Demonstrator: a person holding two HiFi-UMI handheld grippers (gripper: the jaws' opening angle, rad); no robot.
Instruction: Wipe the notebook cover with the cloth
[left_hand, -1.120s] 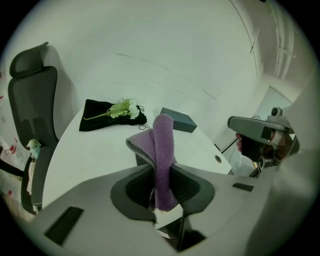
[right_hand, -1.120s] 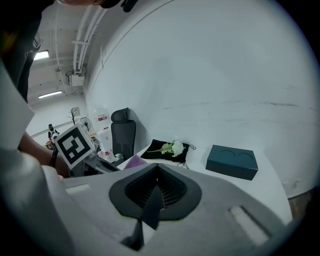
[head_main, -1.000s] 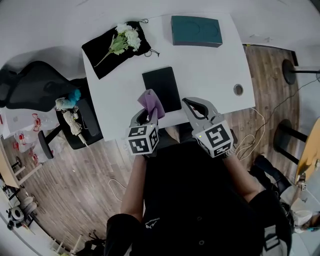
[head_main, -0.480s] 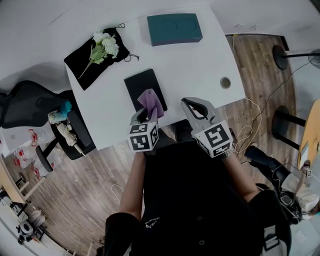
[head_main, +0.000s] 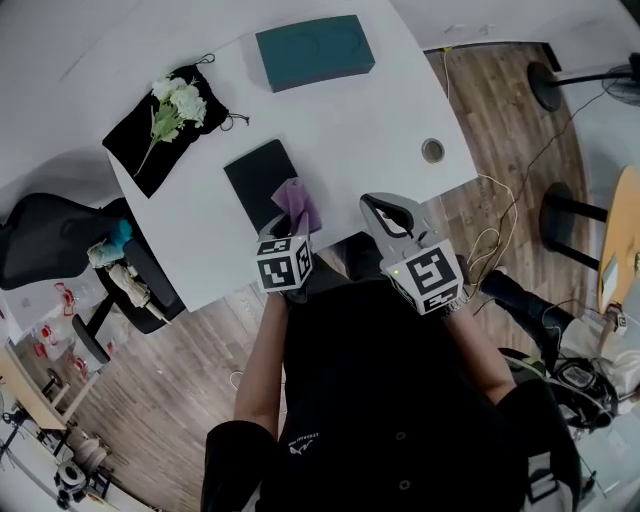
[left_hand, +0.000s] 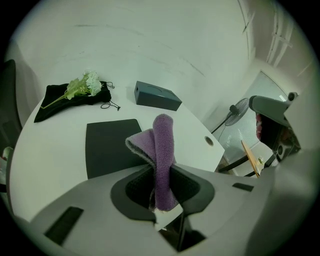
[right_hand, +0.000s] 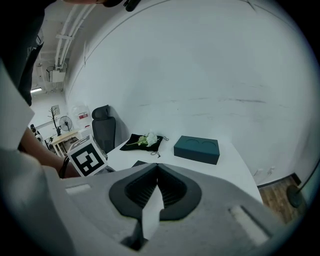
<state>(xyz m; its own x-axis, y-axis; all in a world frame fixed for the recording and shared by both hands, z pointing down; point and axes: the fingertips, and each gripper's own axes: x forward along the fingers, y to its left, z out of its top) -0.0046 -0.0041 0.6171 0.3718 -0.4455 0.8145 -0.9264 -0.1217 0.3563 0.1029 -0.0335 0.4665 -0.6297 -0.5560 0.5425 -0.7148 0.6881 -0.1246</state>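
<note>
A black notebook (head_main: 255, 178) lies flat on the white table (head_main: 370, 120). My left gripper (head_main: 285, 226) is shut on a purple cloth (head_main: 297, 205), which stands up out of the jaws over the notebook's near right corner. In the left gripper view the cloth (left_hand: 163, 155) rises folded from the left gripper (left_hand: 162, 177), with the notebook (left_hand: 111, 145) just beyond it. My right gripper (head_main: 378, 207) hangs at the table's near edge to the right of the notebook, shut and holding nothing. In its own view the right gripper (right_hand: 157, 172) has its jaws pressed together.
A teal box (head_main: 313, 50) sits at the table's far side. A black pouch (head_main: 140, 150) carrying white flowers (head_main: 175, 100) lies at the far left. A round cable hole (head_main: 432, 150) is near the right edge. A black office chair (head_main: 60, 245) stands left of the table.
The head view has swung, so the table now sits further left and turned. The left gripper still holds the cloth, now by the notebook's near right corner. The right gripper has barely moved.
</note>
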